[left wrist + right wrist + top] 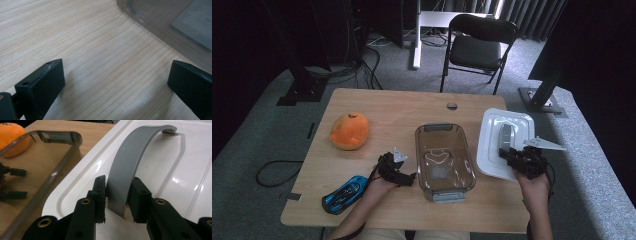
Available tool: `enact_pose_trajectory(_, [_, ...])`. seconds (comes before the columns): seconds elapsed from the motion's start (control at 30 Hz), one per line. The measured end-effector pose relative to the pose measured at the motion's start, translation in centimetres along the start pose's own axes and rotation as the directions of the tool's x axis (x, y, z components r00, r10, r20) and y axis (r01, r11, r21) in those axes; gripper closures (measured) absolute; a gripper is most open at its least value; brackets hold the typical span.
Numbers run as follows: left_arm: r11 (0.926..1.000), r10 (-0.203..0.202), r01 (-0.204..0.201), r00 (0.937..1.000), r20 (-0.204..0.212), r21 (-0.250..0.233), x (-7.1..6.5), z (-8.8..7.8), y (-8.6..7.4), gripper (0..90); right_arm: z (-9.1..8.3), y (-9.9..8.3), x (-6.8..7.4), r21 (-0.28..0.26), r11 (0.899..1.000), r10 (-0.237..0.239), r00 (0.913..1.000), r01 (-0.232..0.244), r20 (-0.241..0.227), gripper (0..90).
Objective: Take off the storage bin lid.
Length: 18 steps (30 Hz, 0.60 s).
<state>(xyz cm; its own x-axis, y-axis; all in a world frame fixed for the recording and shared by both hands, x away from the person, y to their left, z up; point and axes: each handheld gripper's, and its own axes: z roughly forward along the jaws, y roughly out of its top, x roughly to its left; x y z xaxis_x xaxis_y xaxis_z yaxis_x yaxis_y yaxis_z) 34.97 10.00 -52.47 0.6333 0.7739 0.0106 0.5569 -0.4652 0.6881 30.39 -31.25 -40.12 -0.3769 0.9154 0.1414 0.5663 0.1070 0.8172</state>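
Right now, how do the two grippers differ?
The left gripper is open with only bare table between its jaws, beside the clear container; the right gripper is shut on the grey handle of the white lid. Both have black jaws.

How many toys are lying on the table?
2. An orange plush toy lies at the table's left, and a blue toy car lies near the front left edge, beside the person's left forearm. None seems hidden.
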Motion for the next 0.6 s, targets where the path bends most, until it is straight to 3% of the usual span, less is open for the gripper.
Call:
enact_pose_trajectory(0.33, [1.0000,0.000,0.000,1.0000,0.000,0.000,0.0,0.0,0.0,1.7,3.1,-2.5,-1.4,0.011,1.000,0.017,0.9988,-0.016,-0.047,69.0])
enact_pose_trajectory(0.6, [1.0000,0.000,0.000,1.0000,0.000,0.000,0.0,0.0,0.0,1.7,6.2,-4.8,-2.5,0.057,0.997,0.055,0.9960,-0.051,-0.070,68.9])
